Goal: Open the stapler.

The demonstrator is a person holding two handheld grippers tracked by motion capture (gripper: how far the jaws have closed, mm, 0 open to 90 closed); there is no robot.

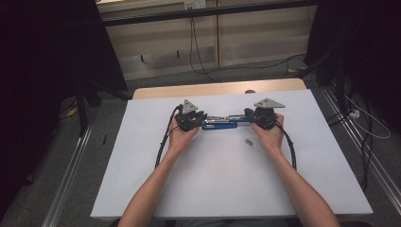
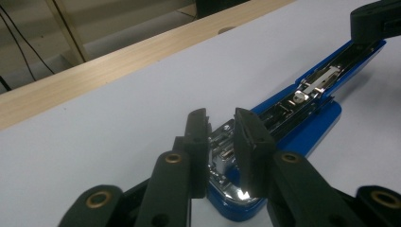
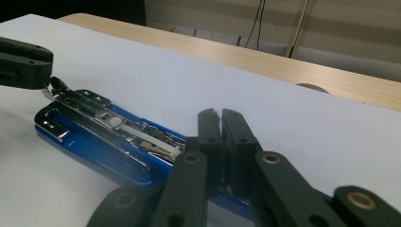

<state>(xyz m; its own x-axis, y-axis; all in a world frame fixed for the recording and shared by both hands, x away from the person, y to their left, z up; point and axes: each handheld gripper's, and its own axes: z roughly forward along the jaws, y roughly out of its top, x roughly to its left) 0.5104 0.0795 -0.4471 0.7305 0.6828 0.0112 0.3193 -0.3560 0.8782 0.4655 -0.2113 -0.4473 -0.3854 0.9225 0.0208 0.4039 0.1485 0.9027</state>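
Observation:
A blue stapler [image 1: 222,124] lies opened out flat on the white table, its chrome magazine facing up. My left gripper [image 1: 191,120] is at its left end. In the left gripper view the jaws [image 2: 222,118] stand a little apart over the stapler's [image 2: 302,127] chrome end, which shows in the gap between them. My right gripper [image 1: 259,118] is at the right end. Its jaws [image 3: 219,116] are shut almost pad to pad just above the stapler's [image 3: 94,142] blue body. I cannot tell whether they pinch any part of it.
A small grey metal piece [image 1: 248,141] lies on the white table [image 1: 213,189] just in front of the right hand. A wooden strip [image 1: 213,89] runs along the far edge. Cables trail on the floor beyond and to the right.

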